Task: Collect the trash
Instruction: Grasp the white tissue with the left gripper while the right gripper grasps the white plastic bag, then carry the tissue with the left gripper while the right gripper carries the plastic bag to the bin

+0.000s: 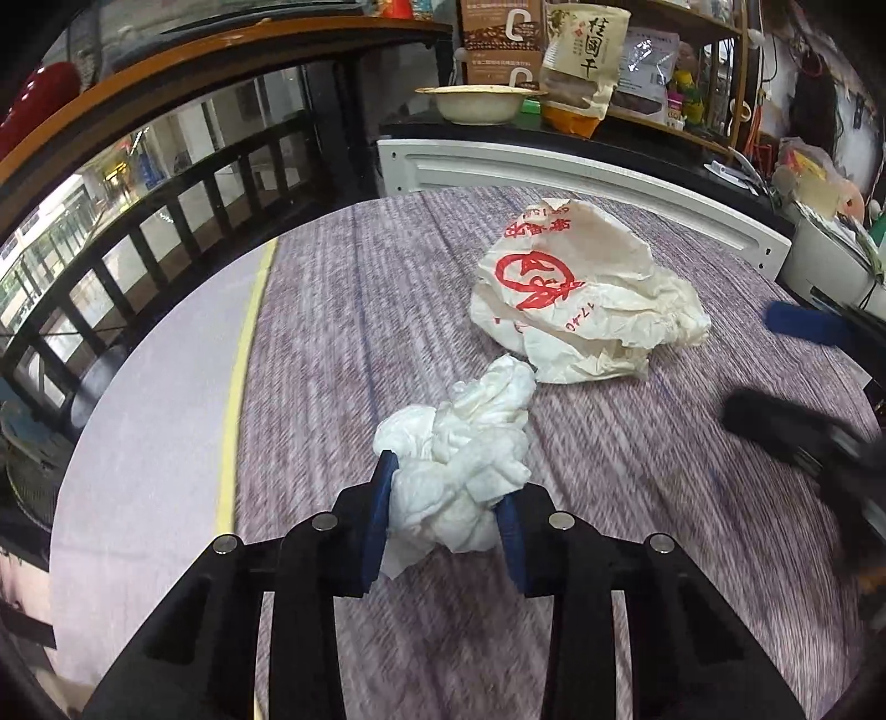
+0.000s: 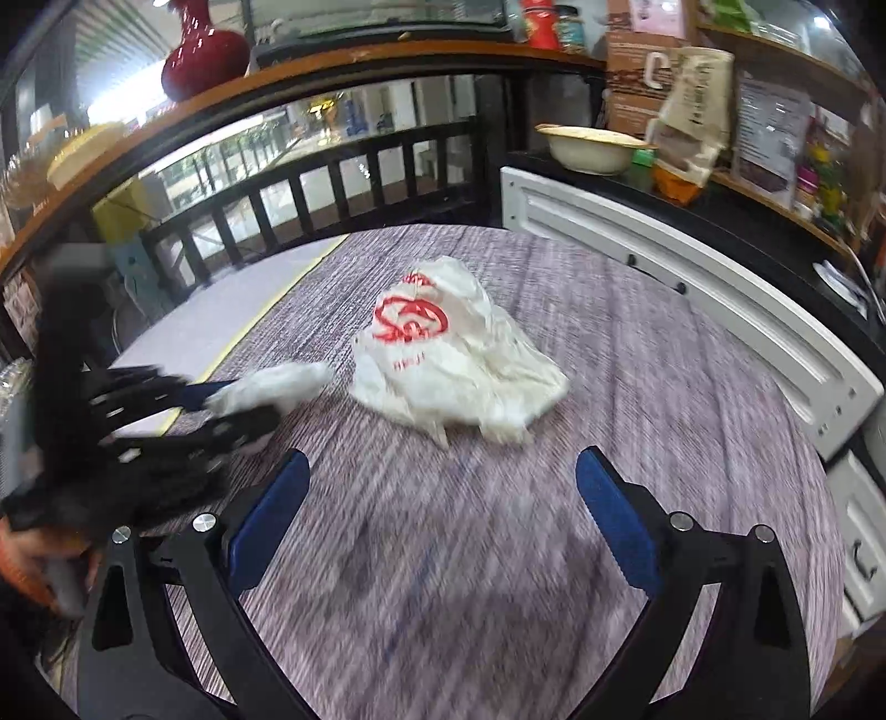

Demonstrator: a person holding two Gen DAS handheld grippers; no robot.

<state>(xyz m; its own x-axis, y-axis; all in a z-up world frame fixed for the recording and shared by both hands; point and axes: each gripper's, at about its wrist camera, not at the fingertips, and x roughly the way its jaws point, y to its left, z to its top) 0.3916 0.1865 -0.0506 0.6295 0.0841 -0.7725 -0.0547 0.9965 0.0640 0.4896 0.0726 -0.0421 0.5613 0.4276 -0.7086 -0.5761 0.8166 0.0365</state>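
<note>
A crumpled white tissue wad (image 1: 459, 459) lies on the round table with the purple-grey striped cloth (image 1: 387, 310). My left gripper (image 1: 446, 495) has its blue pads pressed on both sides of the wad. Just beyond it lies a crumpled white paper bag with red print (image 1: 581, 299). In the right wrist view the same bag (image 2: 448, 360) is ahead of my right gripper (image 2: 443, 471), whose jaws stand wide apart with nothing between them. The left gripper with the tissue wad (image 2: 271, 385) shows blurred at the left there.
A black railing (image 1: 166, 232) with glass runs behind the table on the left. A white panel (image 1: 554, 171) borders the far side, with a bowl (image 1: 479, 102), snack bags and boxes on shelves behind. A red vase (image 2: 205, 50) stands on the wooden ledge.
</note>
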